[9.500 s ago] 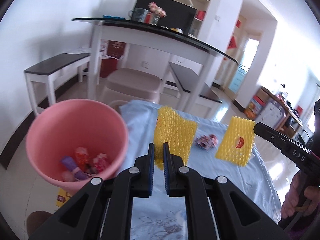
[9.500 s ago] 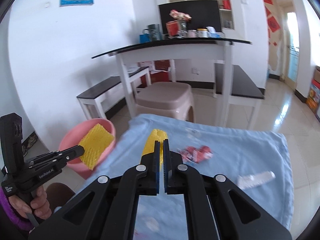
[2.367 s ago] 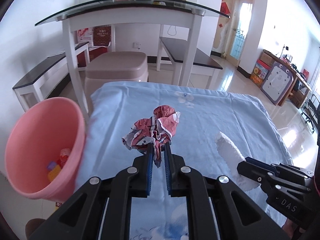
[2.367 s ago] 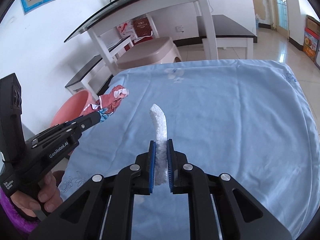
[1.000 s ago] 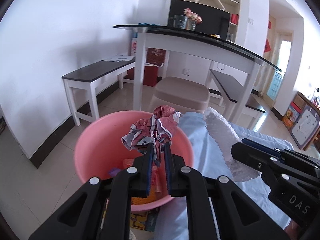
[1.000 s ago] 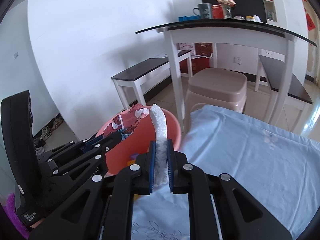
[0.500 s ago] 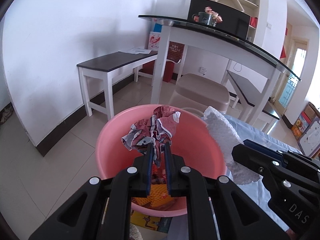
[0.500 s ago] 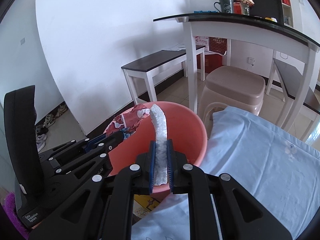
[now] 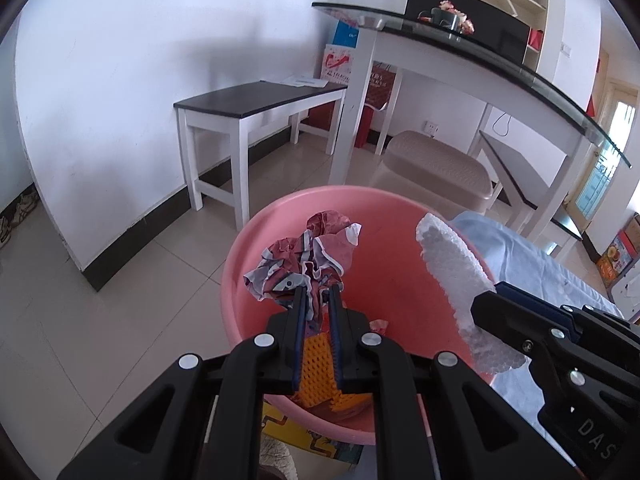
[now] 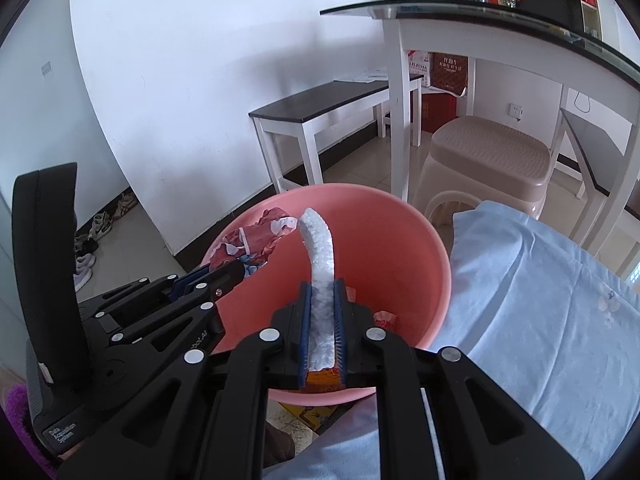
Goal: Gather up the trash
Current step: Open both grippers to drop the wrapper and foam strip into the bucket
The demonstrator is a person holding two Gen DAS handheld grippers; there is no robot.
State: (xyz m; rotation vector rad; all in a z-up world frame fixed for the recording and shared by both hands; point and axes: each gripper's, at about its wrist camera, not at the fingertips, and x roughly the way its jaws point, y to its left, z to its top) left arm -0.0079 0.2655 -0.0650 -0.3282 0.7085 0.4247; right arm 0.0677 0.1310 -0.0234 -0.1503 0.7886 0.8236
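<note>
Left hand-held gripper (image 9: 317, 298): clamped on crumpled red-and-white wrapper (image 9: 310, 258), poised over pink basin (image 9: 256, 240), near its left rim.
Right hand-held gripper (image 10: 323, 292): clamped on white foam strip (image 10: 320, 258), curving up and leftward over the basin's middle.
Basin: standing beside the near left corner of the blue-clothed table (image 10: 540, 300); orange mesh sleeve (image 9: 316, 364) and small red scraps lying at its bottom.

Risks:
- Foam strip light and springy; likely to cling to the ridged pads or spring sideways on release, landing on the rim or floor.
- Wrapper tip reaching close to the foam tip in the right wrist view; possible snag if released together.
- Two tools crowded over one opening; possible knock against each other or the rim, tipping the basin.

Hidden or unclear:
- Basin bottom largely masked by both tools; full contents not countable.
- Basin's support unseen; yellow printed sheet (image 9: 320, 444) partly showing beneath.
- Table's far part cut off; any remaining trash there unverifiable.
- Holder mostly out of frame; only a purple sleeve (image 10: 24, 424).
</note>
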